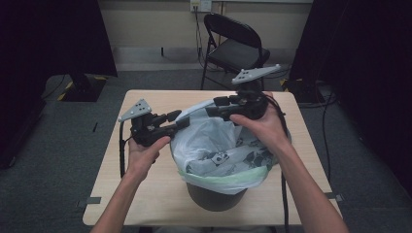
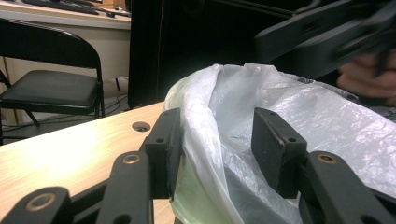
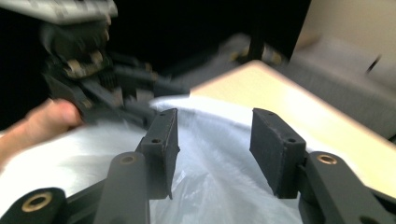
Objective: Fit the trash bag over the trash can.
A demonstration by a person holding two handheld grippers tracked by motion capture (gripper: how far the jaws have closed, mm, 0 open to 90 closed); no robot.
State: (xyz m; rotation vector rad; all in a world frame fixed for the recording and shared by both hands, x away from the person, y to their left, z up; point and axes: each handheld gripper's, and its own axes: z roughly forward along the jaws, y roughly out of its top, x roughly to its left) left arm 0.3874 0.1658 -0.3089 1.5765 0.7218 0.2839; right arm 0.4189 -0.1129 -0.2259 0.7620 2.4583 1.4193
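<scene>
Bin (image 1: 214, 196) sat at 6 o'clock on the surface (image 1: 145, 194), white bag (image 1: 218, 141) lining it, rim bunched up. Left claw (image 1: 180, 116) at 9 o'clock of bin: jaws half open, bag fold between them, pads not clearly pressing. Right claw (image 1: 214, 107) at 12 o'clock above bag: half open, held nothing. Chair (image 1: 233, 46) beyond.

Two grippers: left gripper (image 1: 180, 118), right gripper (image 1: 210, 108). One white plastic bag (image 1: 214, 141) between and below them, lining one dark bin (image 1: 214, 196). One table (image 1: 145, 194) underneath. One folding chair (image 1: 233, 48) beyond the right gripper.
</scene>
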